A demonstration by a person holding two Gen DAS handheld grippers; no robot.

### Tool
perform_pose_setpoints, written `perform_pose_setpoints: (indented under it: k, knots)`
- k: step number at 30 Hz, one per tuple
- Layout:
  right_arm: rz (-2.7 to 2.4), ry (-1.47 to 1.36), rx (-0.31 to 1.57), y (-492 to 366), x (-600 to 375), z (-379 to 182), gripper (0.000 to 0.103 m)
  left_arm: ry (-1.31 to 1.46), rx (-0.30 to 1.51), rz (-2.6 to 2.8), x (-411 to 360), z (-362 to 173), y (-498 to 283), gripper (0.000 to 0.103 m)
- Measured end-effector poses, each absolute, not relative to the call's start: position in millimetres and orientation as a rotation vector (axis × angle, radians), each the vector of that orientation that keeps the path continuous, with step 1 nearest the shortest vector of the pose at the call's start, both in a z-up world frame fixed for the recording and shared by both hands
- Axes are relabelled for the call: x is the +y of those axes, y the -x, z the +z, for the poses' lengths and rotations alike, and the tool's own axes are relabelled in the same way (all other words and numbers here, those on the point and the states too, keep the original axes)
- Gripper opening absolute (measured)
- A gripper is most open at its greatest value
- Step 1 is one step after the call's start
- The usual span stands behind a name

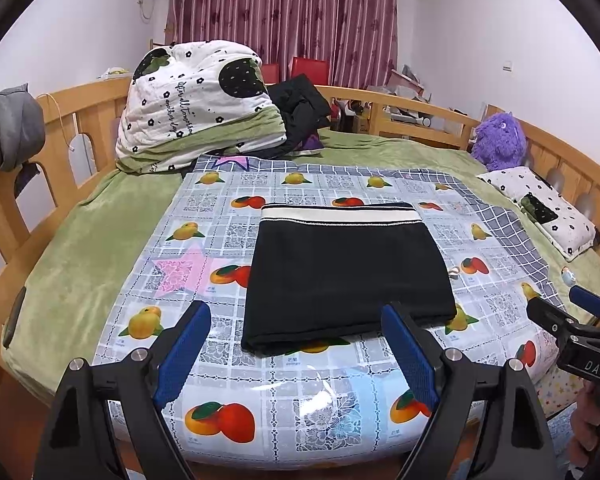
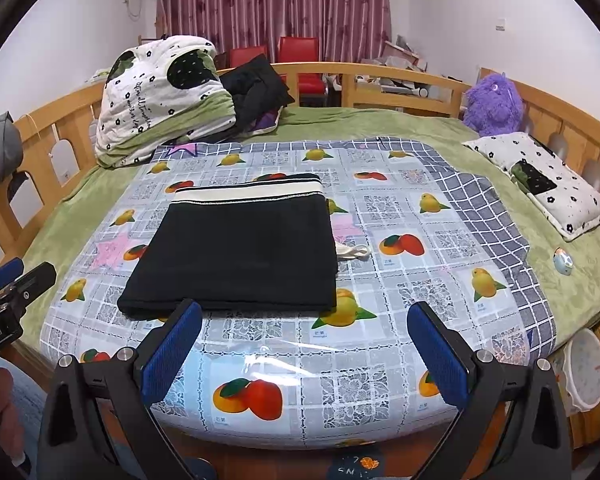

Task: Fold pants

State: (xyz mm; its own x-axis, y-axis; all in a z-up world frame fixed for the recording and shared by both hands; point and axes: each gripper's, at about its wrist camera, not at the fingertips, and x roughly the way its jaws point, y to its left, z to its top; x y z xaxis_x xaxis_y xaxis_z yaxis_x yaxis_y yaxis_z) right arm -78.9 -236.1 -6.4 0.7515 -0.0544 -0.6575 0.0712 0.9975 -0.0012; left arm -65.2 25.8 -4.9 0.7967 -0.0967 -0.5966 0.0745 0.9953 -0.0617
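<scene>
The black pants [image 1: 348, 276] lie folded into a flat rectangle on the fruit-print plastic cloth [image 1: 268, 412], with the white waistband at the far edge. They also show in the right wrist view [image 2: 240, 252], where a white drawstring [image 2: 354, 252] sticks out at their right side. My left gripper [image 1: 296, 344] is open and empty, hovering at the near edge of the pants. My right gripper [image 2: 304, 340] is open and empty, just in front of the pants' near edge. Each gripper shows at the side of the other view, the right one [image 1: 572, 320] and the left one [image 2: 12, 284].
A rolled white-and-green quilt [image 1: 196, 108] and dark clothes [image 1: 300, 108] sit at the bed's far left. A purple plush toy [image 1: 500, 140] and a pillow [image 1: 540, 208] lie at the right. A wooden rail [image 1: 80, 120] rings the bed. A small round object [image 2: 562, 260] lies near the pillow.
</scene>
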Motion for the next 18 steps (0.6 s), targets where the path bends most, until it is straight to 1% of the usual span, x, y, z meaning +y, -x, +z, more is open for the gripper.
perform_pose_setpoints:
  k: [18]
  knots:
    - [-0.08,-0.018,0.703,79.7,-237.1,-4.1,0.101,0.043,0.646,-0.093,29.0,-5.2,65.7,0.087]
